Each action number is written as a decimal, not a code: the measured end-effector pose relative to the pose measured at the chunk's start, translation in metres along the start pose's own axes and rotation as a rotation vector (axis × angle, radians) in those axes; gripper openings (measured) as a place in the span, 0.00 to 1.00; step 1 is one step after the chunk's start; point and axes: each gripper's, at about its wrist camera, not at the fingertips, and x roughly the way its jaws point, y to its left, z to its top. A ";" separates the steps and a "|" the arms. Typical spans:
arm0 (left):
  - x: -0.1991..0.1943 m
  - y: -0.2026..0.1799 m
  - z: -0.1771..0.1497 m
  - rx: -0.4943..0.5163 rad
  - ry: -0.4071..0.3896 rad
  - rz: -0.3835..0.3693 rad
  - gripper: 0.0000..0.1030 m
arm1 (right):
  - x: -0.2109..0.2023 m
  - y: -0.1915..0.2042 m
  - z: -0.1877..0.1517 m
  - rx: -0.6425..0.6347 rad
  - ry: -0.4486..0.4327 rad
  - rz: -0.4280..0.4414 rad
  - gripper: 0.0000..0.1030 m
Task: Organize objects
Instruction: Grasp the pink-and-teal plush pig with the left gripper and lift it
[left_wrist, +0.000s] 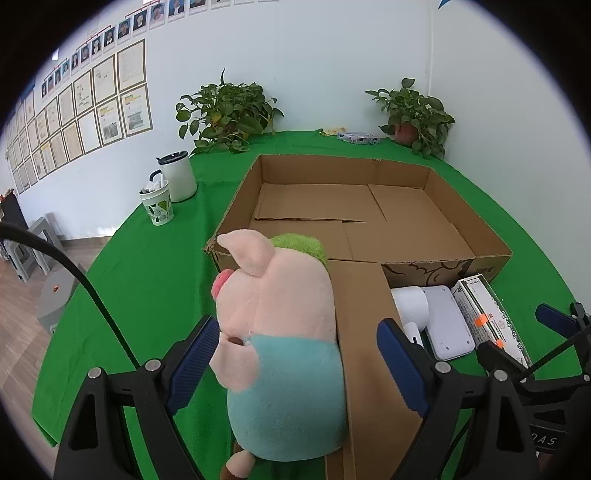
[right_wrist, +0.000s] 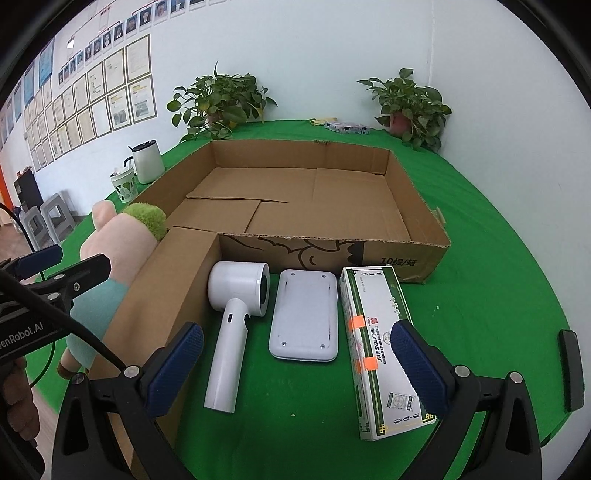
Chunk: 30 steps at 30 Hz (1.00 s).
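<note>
A plush pig (left_wrist: 273, 332) stands between the spread fingers of the left tool (left_wrist: 299, 362), beside a cardboard box (left_wrist: 369, 206) flap. The right tool (right_wrist: 299, 365), also spread, hovers over a white hair dryer (right_wrist: 236, 321), white device (right_wrist: 304, 317) and green-white carton (right_wrist: 380, 347) on the green surface (right_wrist: 498, 277).

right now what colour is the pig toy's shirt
Light blue shirt, clearest in the left wrist view.

Plush pig (left_wrist: 280, 332): soft matt fabric, fuzzy green tuft. Cardboard box (right_wrist: 406, 254): matt brown corrugated. Hair dryer (right_wrist: 236, 317) & flat white device (right_wrist: 304, 317): smooth plastic, slight sheen. Carton (right_wrist: 380, 350): printed glossy card. Tablecloth (right_wrist: 498, 258): matt green cloth. Gripper pads (right_wrist: 415, 369): textured blue rubber.
</note>
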 end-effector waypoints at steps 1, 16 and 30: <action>0.000 0.002 -0.001 -0.003 0.003 -0.002 0.85 | 0.000 0.002 0.000 -0.007 -0.002 0.002 0.99; 0.010 0.033 -0.013 -0.073 0.052 -0.068 0.85 | -0.008 0.037 0.028 -0.121 -0.058 0.093 0.99; 0.023 0.048 -0.028 -0.107 0.098 -0.147 0.84 | -0.020 0.067 0.050 -0.210 -0.084 0.384 0.99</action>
